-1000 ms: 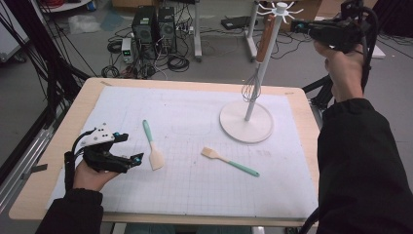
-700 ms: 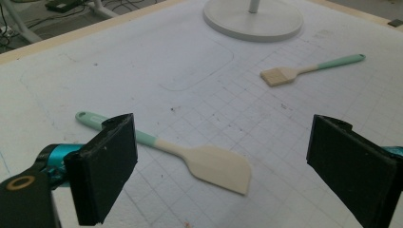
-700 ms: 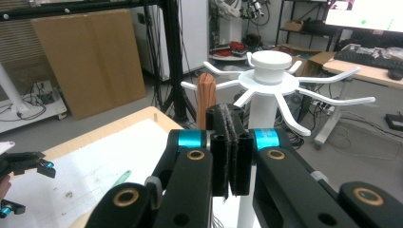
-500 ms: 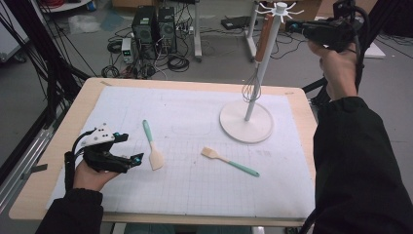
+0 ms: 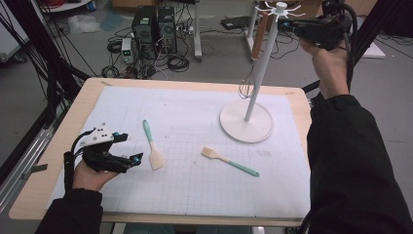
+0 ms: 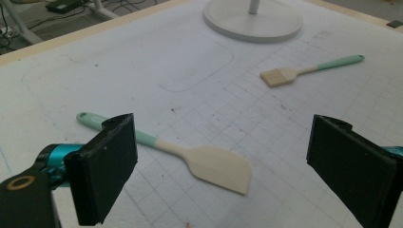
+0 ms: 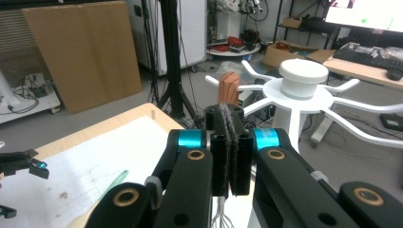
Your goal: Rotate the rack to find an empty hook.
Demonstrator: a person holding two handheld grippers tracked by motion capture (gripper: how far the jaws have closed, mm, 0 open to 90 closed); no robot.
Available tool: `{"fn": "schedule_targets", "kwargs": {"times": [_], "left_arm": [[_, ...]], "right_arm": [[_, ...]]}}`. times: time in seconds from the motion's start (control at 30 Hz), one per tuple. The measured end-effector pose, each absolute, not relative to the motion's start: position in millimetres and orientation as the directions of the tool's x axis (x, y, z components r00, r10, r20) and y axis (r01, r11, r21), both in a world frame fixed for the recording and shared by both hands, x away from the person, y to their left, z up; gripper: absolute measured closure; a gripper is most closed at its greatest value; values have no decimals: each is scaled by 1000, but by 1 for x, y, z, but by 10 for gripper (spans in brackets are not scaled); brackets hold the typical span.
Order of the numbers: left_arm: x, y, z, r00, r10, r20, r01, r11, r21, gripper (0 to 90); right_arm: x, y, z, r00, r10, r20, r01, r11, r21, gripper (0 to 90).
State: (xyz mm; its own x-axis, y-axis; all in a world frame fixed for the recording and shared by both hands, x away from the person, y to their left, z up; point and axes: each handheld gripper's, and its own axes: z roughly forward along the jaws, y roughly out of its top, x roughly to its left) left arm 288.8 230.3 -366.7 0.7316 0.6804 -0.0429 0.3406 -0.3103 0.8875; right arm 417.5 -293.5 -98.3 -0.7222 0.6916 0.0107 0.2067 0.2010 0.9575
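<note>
Two grippers: our right gripper (image 5: pixel 291 24) has its jaws pressed together, empty, up by the rack (image 5: pixel 265 58) where the whisk (image 5: pixel 247 87) hangs; left gripper (image 6: pixel 223 156) gapes wide around the spatula (image 6: pixel 209 161) on the counter (image 5: pixel 58 146).

Grey floor (image 5: pixel 58 53), tangled cables (image 5: pixel 178 61), computer towers (image 5: pixel 155 27), cardboard sheet (image 7: pixel 81 52)

No readable text, label, brand or number shows anywhere.
</note>
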Motion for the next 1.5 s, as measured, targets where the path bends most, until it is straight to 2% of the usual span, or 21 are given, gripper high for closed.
{"fn": "schedule_targets", "kwargs": {"times": [0.5, 1.17, 1.5], "left_arm": [[288, 231, -365, 730, 682, -45, 338, -303, 891, 101], [288, 232, -366, 730, 682, -49, 341, -302, 890, 102], [287, 232, -366, 729, 683, -47, 344, -307, 887, 101]], "right_arm": [[403, -294, -100, -734, 679, 13, 195, 192, 962, 882], [378, -290, -117, -787, 615, 57, 189, 153, 970, 571], [373, -280, -130, -807, 587, 67, 193, 155, 969, 505]]}}
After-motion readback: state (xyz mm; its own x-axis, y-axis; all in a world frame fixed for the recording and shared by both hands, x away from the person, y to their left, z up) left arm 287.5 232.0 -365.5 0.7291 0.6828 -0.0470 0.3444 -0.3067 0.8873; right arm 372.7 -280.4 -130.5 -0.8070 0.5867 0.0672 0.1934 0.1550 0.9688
